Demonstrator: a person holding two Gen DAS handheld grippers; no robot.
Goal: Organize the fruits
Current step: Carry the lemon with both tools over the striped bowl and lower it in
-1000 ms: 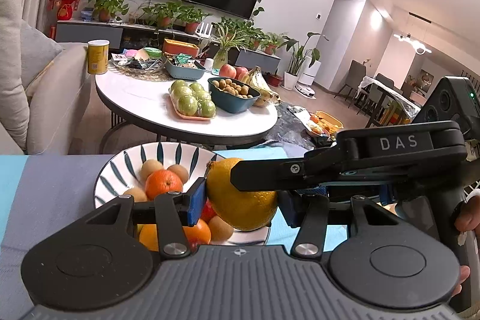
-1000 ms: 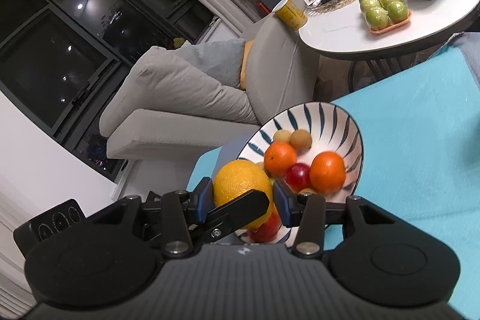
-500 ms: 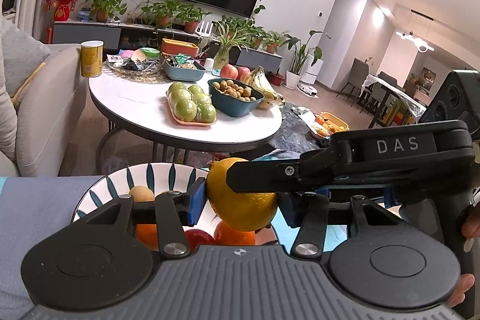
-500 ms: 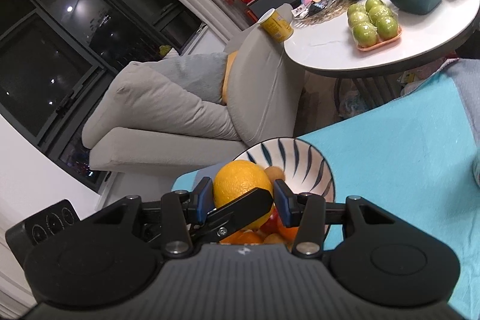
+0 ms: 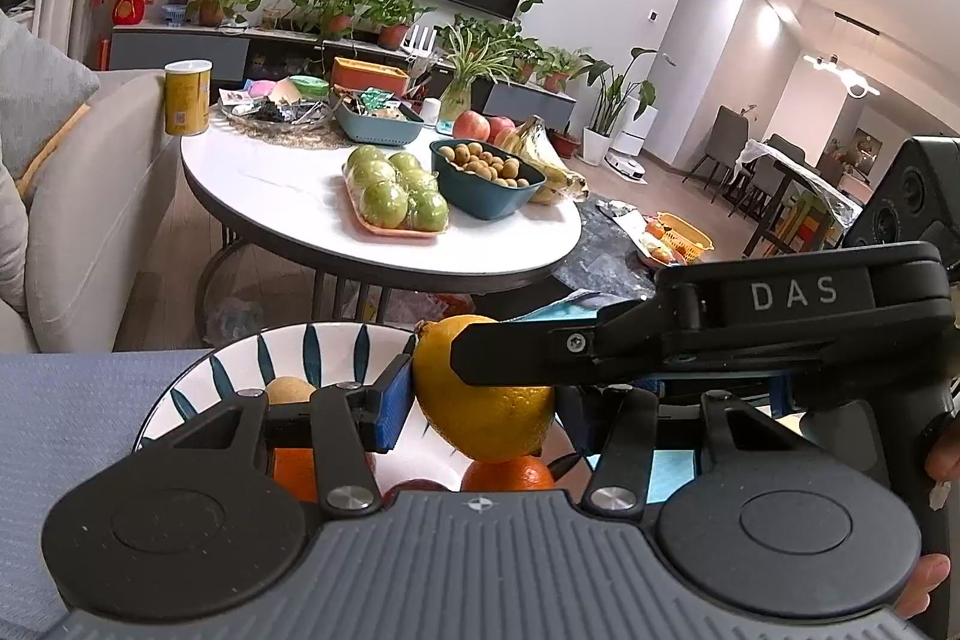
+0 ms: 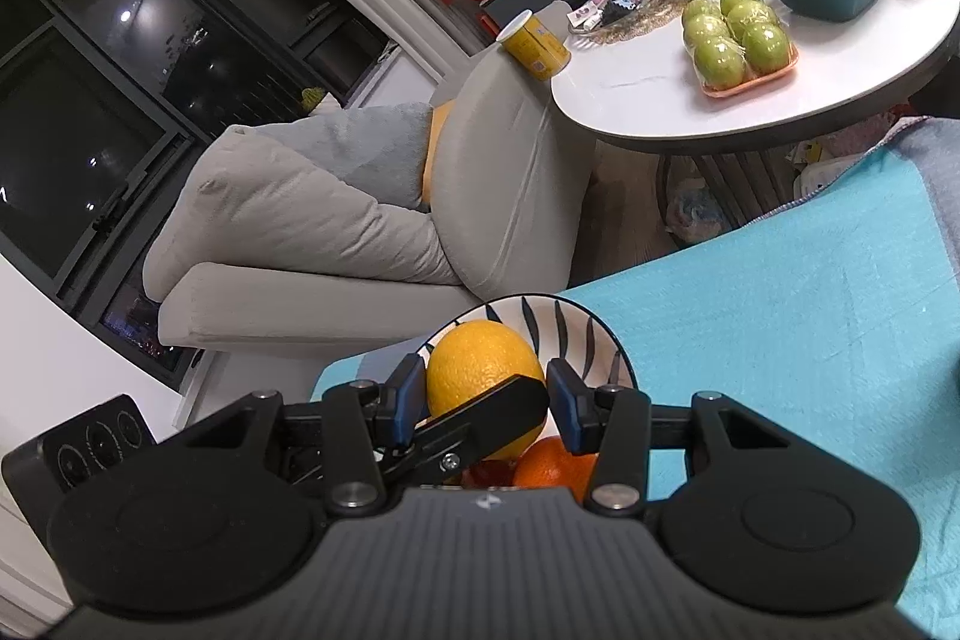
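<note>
Left gripper (image 5: 480, 403) fingers clenched on yellow orange (image 5: 480, 415) above striped bowl (image 5: 288, 358); right gripper (image 6: 485, 403) fingers flank it, contact unclear.

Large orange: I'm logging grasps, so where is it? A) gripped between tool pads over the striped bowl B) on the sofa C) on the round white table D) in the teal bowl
A: the large orange sits between the pads of both the left tool and right tool, above the striped bowl.
</note>
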